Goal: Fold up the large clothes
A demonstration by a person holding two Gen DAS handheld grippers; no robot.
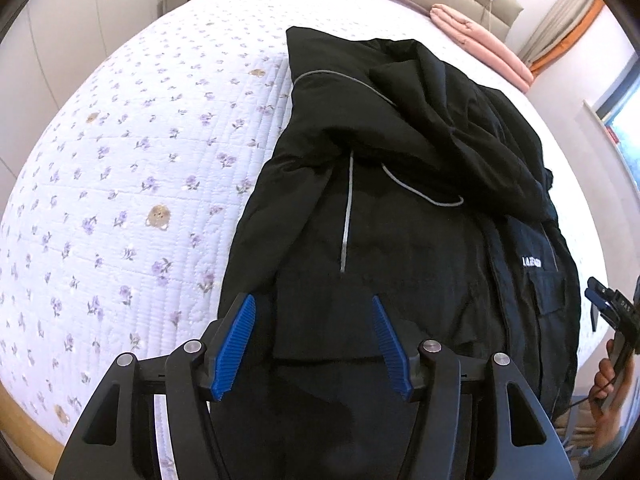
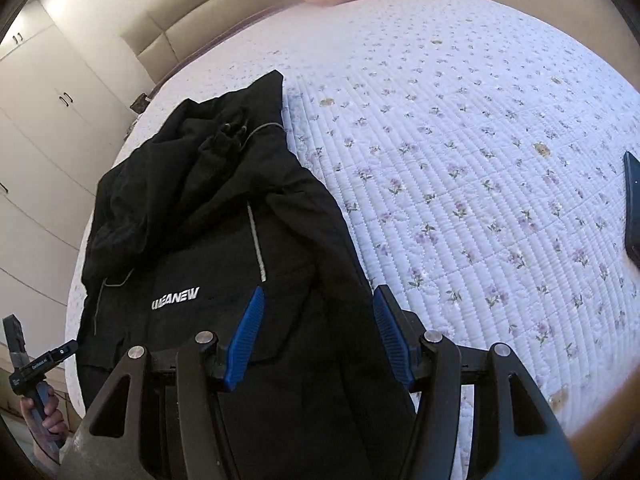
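A black padded jacket with grey piping and white chest lettering (image 1: 400,208) lies on the bed's lilac-flowered quilted cover (image 1: 120,184), its body roughly narrowed and a sleeve heaped loosely over the collar end. The left hand-held gripper (image 1: 314,344) hangs above the jacket's near hem with its blue ribbed fingers (image 1: 236,344) apart and nothing pinched between them; the right hand-held gripper (image 2: 320,336) is likewise spread and empty, over the hem's other side where the jacket's edge meets the quilt. My guess is both are about to take the hem and carry it up toward the collar. The risk is in the bulk: slippery, puffy fabric may let a pad catch only the top layer, so the fold drags unevenly, or the piled sleeve slides off the jacket. A dark phone (image 2: 632,208) lies well to the far side of the jacket from the wardrobe, out of harm's way.
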